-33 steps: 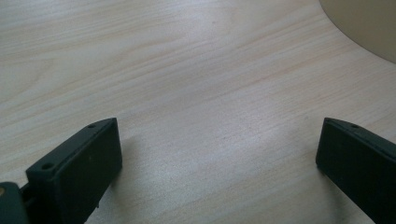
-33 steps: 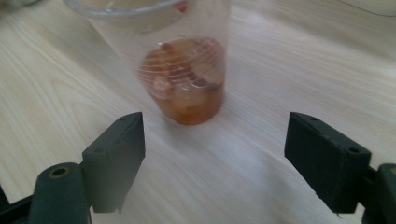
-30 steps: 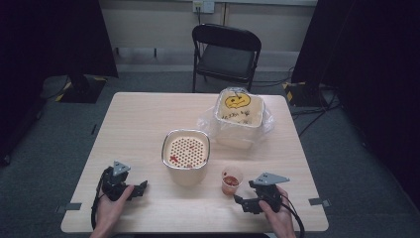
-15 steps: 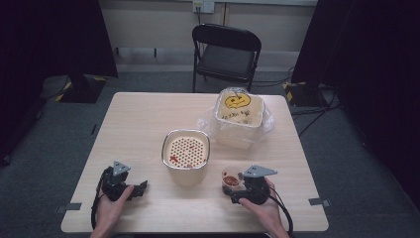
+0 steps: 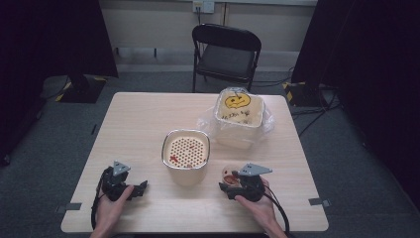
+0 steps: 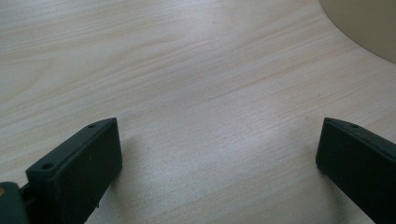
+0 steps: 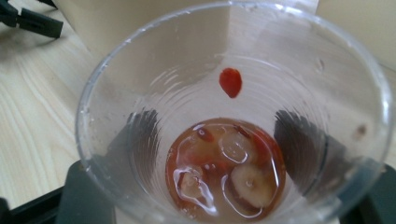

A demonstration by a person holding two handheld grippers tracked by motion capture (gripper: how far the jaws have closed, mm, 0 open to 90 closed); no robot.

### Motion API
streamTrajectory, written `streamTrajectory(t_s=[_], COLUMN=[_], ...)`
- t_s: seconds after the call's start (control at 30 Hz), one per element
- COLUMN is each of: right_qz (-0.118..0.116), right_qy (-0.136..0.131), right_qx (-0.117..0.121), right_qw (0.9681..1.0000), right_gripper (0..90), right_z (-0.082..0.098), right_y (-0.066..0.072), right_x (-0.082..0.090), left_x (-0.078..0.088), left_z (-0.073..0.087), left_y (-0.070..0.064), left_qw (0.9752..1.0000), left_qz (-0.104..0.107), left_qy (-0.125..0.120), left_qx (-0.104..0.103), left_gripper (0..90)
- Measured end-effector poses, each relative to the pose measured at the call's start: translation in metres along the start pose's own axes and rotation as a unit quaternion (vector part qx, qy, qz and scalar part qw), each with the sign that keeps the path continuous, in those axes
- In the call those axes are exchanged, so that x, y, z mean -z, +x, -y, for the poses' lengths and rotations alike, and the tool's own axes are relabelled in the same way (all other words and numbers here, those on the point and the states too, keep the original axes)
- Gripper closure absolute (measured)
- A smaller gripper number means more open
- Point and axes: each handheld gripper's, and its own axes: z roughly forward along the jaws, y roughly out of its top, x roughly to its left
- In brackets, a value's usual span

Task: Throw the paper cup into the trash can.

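So my right gripper (image 5: 229, 184) has the little clear cup (image 7: 233, 116) sitting upright between its jaws, which have just been closing in, pads against both sides from what I can tell. It stands near the table (image 5: 148, 124) front edge, just right of the strainer bin (image 5: 185, 156). Left gripper (image 5: 140, 187) idles wide open, well apart, so the right's clearly nearer.

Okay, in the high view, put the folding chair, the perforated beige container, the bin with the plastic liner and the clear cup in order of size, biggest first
1. Folding chair, though it stands farther back.
2. Bin with the plastic liner.
3. Perforated beige container, somewhat smaller than the bin.
4. Clear cup, plainly the smallest.
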Motion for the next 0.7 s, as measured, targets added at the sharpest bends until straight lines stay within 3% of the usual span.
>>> streamTrajectory(t_s=[0.17,0.2,0.7], right_qz=[0.001,-0.001,0.018], right_qy=[-0.001,0.0,-0.01], right_qx=[-0.008,-0.018,-0.014], right_qw=[1.0,0.9998,0.9997], right_gripper=[36.2,38.3,42.4], right_z=[-0.003,-0.003,-0.022], right_y=[-0.003,-0.005,-0.011], right_x=[-0.003,-0.001,0.012], left_x=[0.0,0.0,0.0], left_z=[0.0,0.0,0.0], left_y=[0.0,0.0,0.0], left_qw=[1.0,1.0,1.0], left_qz=[0.0,0.0,0.0], left_qy=[0.0,0.0,0.0], left_qx=[0.0,0.0,0.0], left_gripper=[0.0,0.0,0.0])
